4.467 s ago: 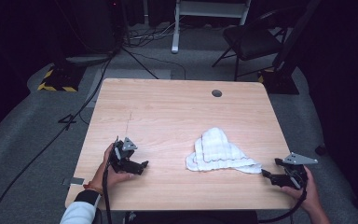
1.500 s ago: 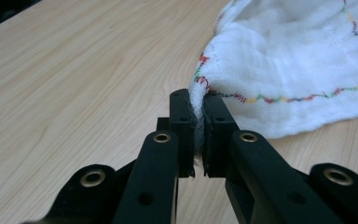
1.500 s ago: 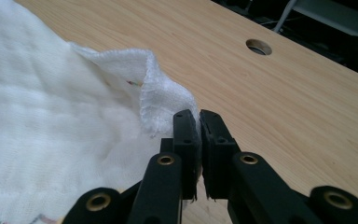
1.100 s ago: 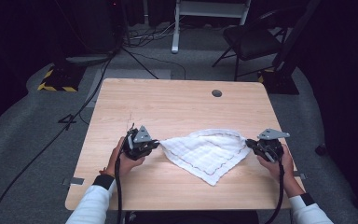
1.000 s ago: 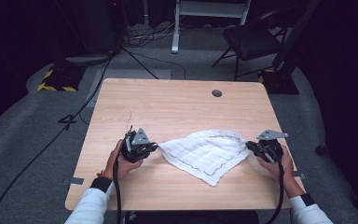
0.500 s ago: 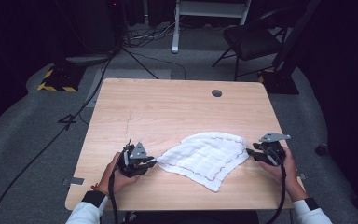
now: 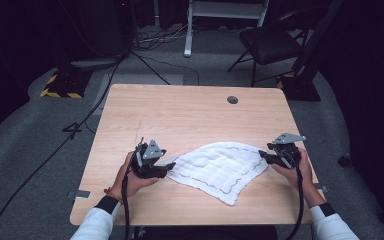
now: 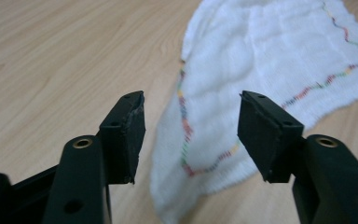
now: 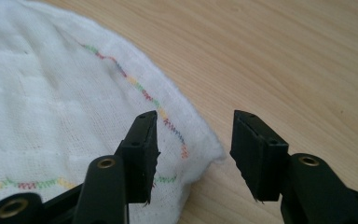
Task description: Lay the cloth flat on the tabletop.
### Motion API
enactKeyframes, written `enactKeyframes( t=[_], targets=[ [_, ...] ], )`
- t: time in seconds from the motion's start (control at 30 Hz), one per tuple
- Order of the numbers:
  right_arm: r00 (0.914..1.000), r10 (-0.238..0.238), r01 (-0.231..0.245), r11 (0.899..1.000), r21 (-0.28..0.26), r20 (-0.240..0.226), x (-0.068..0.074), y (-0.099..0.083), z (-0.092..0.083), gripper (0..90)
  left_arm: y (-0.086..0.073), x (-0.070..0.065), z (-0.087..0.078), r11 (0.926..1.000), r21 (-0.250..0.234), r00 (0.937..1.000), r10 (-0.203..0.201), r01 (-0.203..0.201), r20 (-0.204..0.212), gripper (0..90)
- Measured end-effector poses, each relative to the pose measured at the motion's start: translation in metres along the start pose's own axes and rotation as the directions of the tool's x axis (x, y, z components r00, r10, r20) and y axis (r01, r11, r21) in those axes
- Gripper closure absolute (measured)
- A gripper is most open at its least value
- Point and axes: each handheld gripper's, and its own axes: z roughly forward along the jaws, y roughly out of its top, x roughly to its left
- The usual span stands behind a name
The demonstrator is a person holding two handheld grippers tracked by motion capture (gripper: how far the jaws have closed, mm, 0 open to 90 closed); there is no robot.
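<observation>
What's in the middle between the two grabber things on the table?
The white cloth with its colourful stitched edge lies spread flat on the wooden table between the left gripper and right gripper, as the high view shows. Both jaws stand open at its corners.

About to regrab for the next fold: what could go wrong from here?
1. Both tools, left tool and right tool, have just been opening; the white cloth lies loose, so closing pads may push a corner aside.
2. Its near corner lies close to the table edge and could slide off if dragged.
</observation>
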Motion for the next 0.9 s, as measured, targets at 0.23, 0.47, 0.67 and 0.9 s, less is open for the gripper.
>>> enactKeyframes(
  t=[0.23,0.47,0.67,0.9],
  targets=[
    [0.9993,0.035,-0.035,0.998,0.046,0.017,-0.005,-0.011,0.006,48.7,0.014,0.021,0.034,0.9987,0.044,0.9983,-0.029,0.027,0.050,50.3],
    [0.9983,0.029,-0.032,0.997,0.074,0.052,-0.009,-0.018,0.014,47.1,0.019,-0.013,0.058,0.9893,0.114,0.9832,0.070,-0.090,0.168,59.6],
    [0.9967,0.007,-0.013,0.997,0.081,0.081,-0.012,-0.020,0.017,46.4,0.017,-0.041,0.065,0.9771,0.131,0.9524,0.126,-0.168,0.278,68.4],
    [0.9969,0.016,-0.022,0.997,0.076,0.077,-0.012,-0.021,0.019,47.1,0.018,-0.069,0.075,0.9645,0.142,0.9212,0.161,-0.223,0.354,64.2]
  ],
)
